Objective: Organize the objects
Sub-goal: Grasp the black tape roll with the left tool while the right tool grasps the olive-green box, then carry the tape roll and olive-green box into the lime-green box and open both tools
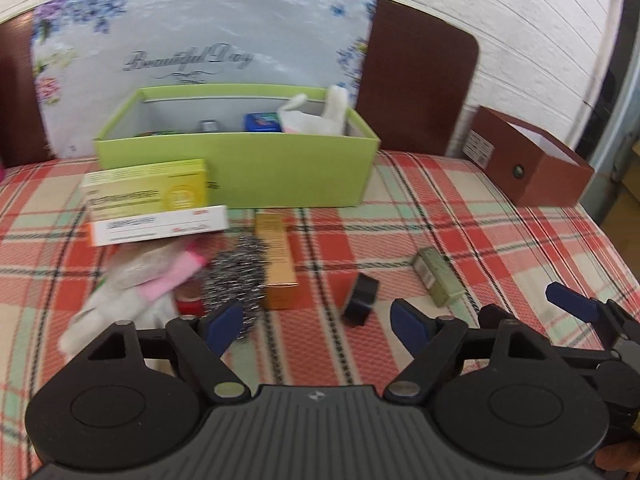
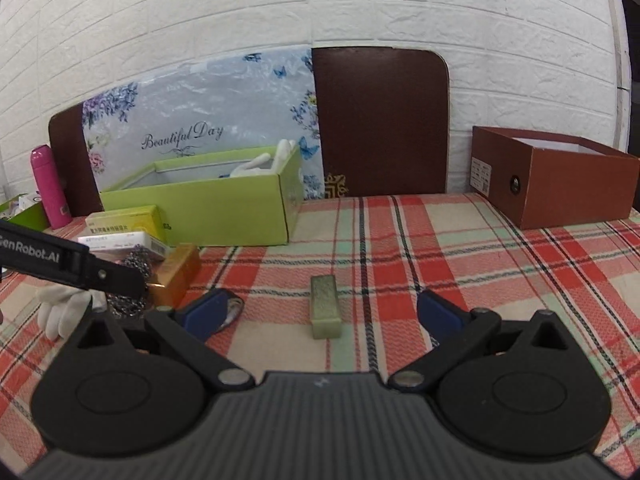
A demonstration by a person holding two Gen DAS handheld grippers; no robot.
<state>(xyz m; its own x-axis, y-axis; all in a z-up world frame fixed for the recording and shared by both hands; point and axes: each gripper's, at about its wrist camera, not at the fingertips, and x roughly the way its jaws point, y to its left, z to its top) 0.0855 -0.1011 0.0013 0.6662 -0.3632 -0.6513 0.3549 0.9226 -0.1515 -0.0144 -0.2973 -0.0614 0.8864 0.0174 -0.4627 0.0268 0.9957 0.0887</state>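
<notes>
My left gripper (image 1: 318,324) is open and empty above the checked cloth. Just ahead of it lie a steel scourer (image 1: 236,276), a gold box (image 1: 276,266), a small black box (image 1: 360,300), white gloves (image 1: 120,296) with a pink item, and two medicine boxes (image 1: 152,200). An olive green box (image 1: 438,282) lies to the right. My right gripper (image 2: 326,312) is open and empty, with the olive green box (image 2: 326,306) between its fingers on the cloth. The green open box (image 1: 240,160) behind holds a white bag and small items.
A brown shoebox (image 2: 560,178) stands open at the right edge of the table. A pink bottle (image 2: 48,186) stands at the far left by the wall. A floral board (image 2: 192,128) and brown panel lean on the brick wall. The left gripper's body (image 2: 72,264) crosses the right view.
</notes>
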